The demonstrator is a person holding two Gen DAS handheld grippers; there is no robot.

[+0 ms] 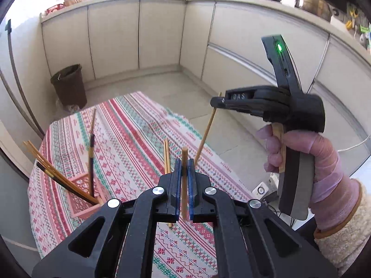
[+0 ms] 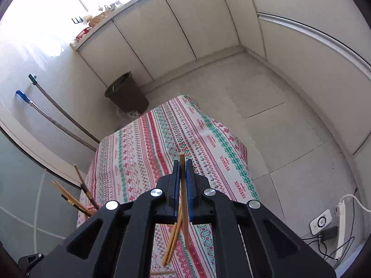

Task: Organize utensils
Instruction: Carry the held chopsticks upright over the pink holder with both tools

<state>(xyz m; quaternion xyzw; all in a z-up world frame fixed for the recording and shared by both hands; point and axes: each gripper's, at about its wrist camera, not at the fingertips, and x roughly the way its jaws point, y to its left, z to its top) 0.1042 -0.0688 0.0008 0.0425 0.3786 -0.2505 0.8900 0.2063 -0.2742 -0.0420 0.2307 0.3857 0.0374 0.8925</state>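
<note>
Both grippers hang above a table with a striped patterned cloth [image 1: 129,129]. My left gripper [image 1: 184,163] is shut on a light wooden chopstick [image 1: 184,153] that stands upright between its blue pads. My right gripper [image 1: 214,102], held by a gloved hand [image 1: 301,150], is shut on another wooden chopstick [image 1: 206,136] that hangs down from its tip. In the right wrist view that gripper [image 2: 183,163] pinches the same chopstick [image 2: 182,157]. A pink basket [image 1: 80,202] at the table's left edge holds several chopsticks [image 1: 58,178]. Two more chopsticks [image 2: 172,238] lie on the cloth.
A dark bin [image 1: 68,85] stands on the floor beyond the table. Cream cabinets [image 1: 160,34] line the far walls. Two metal handles [image 2: 60,125] lean at the left. A power strip with cables [image 2: 340,227] lies on the floor at the right.
</note>
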